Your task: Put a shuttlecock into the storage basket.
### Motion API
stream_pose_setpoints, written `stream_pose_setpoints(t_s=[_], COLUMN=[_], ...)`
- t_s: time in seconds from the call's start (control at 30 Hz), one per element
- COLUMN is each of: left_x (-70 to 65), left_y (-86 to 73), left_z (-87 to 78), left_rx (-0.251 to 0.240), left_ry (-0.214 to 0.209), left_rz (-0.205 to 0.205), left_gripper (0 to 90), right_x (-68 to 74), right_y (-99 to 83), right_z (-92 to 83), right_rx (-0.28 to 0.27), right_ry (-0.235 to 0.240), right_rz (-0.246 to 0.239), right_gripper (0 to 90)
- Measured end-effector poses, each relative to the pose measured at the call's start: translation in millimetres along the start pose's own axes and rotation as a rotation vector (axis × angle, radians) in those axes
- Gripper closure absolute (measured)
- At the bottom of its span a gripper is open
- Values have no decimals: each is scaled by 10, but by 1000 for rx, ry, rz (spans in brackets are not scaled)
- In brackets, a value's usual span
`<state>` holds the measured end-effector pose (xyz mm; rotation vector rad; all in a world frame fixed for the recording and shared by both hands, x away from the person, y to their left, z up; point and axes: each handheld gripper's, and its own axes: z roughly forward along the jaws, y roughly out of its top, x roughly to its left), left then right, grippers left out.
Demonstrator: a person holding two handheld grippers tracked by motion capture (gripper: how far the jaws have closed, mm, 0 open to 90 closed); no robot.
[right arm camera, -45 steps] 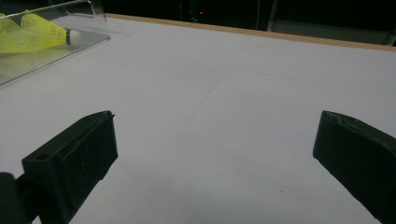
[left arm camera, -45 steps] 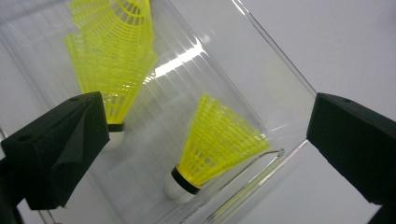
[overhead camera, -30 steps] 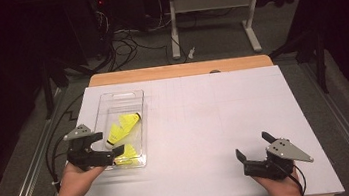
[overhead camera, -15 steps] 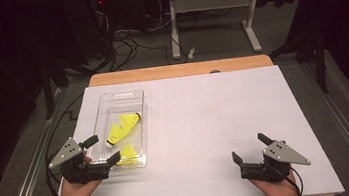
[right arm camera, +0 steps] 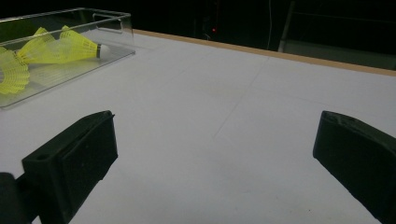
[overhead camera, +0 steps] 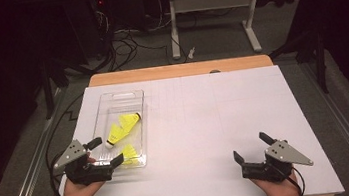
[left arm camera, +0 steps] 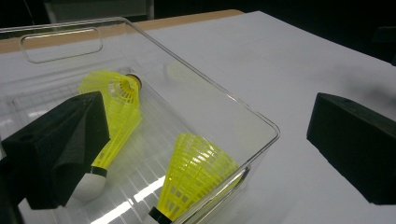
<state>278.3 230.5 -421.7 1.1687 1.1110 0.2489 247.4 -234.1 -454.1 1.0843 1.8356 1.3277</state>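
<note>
A clear plastic tray (overhead camera: 128, 94) lies on the left of the white table and holds three yellow shuttlecocks (overhead camera: 115, 134). My left gripper (overhead camera: 107, 151) is open at the tray's near end, jaws spread wide and holding nothing. In the left gripper view the tray's corner (left arm camera: 273, 133) lies between the jaws, with one shuttlecock (left arm camera: 196, 172) near that corner and another (left arm camera: 122, 112) beside the left jaw. My right gripper (overhead camera: 250, 146) is open and empty, low over bare table at the near right. The right gripper view has the tray (right arm camera: 122, 19) and shuttlecocks (right arm camera: 70, 46) far off at upper left.
White paper (overhead camera: 215, 118) covers the table, with a wooden strip (overhead camera: 179, 70) along the far edge. Beyond it are desk legs (overhead camera: 173, 32) and cables on a dark floor. A black cable (overhead camera: 51, 158) trails off the table's left side.
My left gripper has drawn back from over the tray toward the near edge, still open. The right gripper has shifted slightly toward the near edge.
</note>
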Motion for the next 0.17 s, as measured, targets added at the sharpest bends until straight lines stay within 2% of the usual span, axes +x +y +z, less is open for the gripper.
stream_pose_setpoints(t_s=[0.17], left_x=[23], left_y=[-2], left_z=[-5], left_rx=[-1], left_ry=[10], left_rz=[-15], left_gripper=[3], right_x=[-19], right_y=[12], right_z=[-32], right_rx=[-16], right_ry=[4], right_rz=[2], right_gripper=[1])
